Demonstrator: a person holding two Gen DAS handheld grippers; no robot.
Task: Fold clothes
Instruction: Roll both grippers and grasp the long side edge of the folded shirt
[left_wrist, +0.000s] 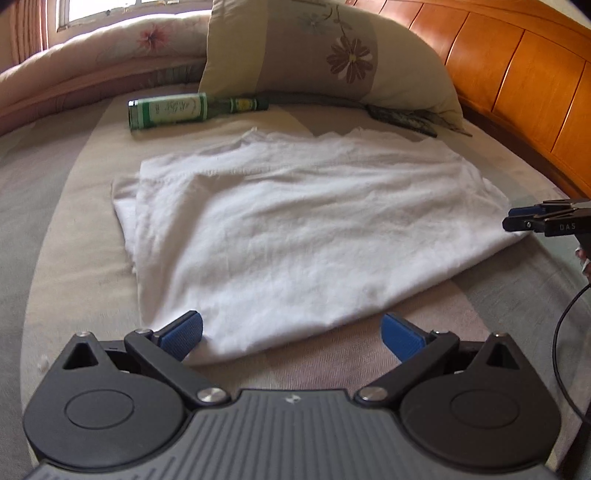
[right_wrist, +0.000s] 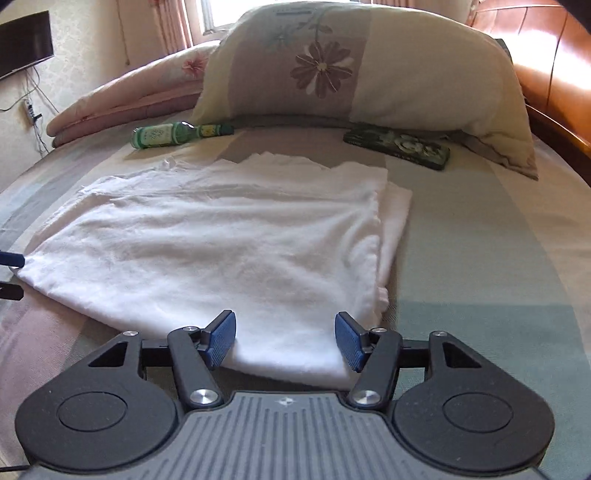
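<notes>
A white garment lies folded and flat on the striped bed sheet. My left gripper is open at the garment's near left corner, and its left pad touches the cloth edge. In the right wrist view the garment reaches toward the camera, and its near corner lies between the pads of my open right gripper. The right gripper shows side-on at the right edge of the left wrist view, beside the cloth's right corner. The left gripper's tips peek in at the far left.
A green bottle lies on its side behind the garment. A flowered pillow leans on the wooden headboard, with a dark flat object under it. A folded quilt sits at the back left. A black cable hangs at the right.
</notes>
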